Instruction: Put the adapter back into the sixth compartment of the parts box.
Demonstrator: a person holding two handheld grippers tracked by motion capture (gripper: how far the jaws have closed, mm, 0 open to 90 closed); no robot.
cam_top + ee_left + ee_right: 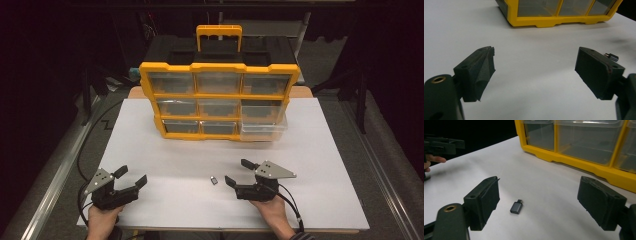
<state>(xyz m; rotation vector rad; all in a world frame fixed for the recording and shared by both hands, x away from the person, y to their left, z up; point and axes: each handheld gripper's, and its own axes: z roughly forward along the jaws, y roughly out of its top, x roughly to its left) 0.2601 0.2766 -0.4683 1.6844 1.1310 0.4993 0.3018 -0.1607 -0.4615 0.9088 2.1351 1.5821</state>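
Note:
A small dark grey USB adapter [213, 180] lies flat on the white table top [180, 160], just left of my right gripper [238, 172]. In the right gripper view the adapter [516, 207] sits on the table between and a little ahead of the two wide-apart jaws; that gripper [537, 201] is open and empty. My left gripper [131, 176] rests near the front left, open, holding nothing. In the left gripper view [535, 71] the adapter [612, 57] peeks out past the right jaw.
A yellow organizer [220, 97] with clear drawers and a handle stands at the back middle of the table. Its lower right drawer [263, 130] is pulled out. Black cables [87, 145] trail off the left side.

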